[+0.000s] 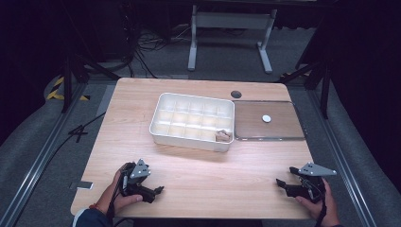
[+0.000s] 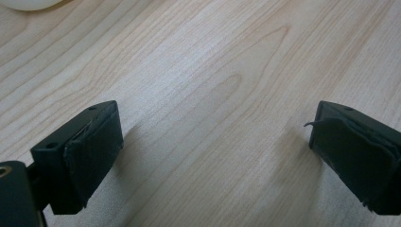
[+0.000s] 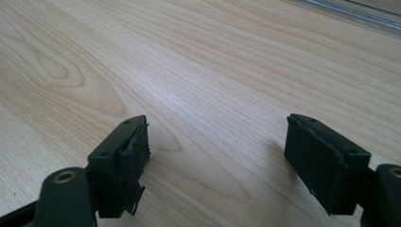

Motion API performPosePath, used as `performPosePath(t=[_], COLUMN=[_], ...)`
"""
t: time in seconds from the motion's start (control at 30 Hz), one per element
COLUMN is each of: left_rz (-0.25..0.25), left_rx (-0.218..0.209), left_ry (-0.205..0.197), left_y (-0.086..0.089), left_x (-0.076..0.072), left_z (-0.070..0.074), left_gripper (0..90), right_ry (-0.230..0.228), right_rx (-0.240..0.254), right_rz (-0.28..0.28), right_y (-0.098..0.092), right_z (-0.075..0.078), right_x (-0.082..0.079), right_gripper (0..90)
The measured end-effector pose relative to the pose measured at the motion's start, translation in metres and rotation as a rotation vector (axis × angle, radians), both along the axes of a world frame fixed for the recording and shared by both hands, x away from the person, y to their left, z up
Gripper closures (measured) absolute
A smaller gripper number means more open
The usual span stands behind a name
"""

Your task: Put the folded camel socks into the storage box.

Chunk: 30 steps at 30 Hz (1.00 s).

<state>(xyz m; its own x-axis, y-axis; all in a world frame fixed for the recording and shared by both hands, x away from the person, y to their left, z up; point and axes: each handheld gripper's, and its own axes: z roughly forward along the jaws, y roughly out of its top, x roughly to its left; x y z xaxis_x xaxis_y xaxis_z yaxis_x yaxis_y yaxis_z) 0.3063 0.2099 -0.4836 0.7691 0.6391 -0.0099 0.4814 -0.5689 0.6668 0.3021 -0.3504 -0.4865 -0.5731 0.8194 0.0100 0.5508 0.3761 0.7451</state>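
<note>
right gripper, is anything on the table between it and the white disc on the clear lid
Nothing visible. The right gripper, open, rests near the table's front edge; bare wood lies between it and the lid holding the white disc.

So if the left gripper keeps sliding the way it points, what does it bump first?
Probably nothing soon. The left gripper, jaws open, points right along the near table over bare wood. Farther along sits the right gripper, though it's hard to tell whether they line up.
</note>
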Motion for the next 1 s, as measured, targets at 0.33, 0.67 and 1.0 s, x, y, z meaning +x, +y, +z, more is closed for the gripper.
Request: performPosePath(t=[0.33,0.67,1.0], left_rz=[0.0,0.006,0.028], left_rx=[0.0,0.0,-0.005], left_ry=[0.0,0.0,0.001], left_y=[-0.0001,-0.0003,-0.0011], left_x=[0.0001,-0.0002,-0.0013], left_z=[0.0,0.0,-0.0003], left_gripper=[3.3,3.3,3.3], right_ry=[-0.001,0.0,0.001], right_rx=[-0.002,-0.002,0.002], right_rz=[0.001,-0.002,-0.007], right_y=[-0.0001,-0.0002,0.0001], right_z=[-0.0001,0.0,0.0001], right_x=[0.0001,0.0,-0.0001], right_gripper=[23.1,23.1,23.0])
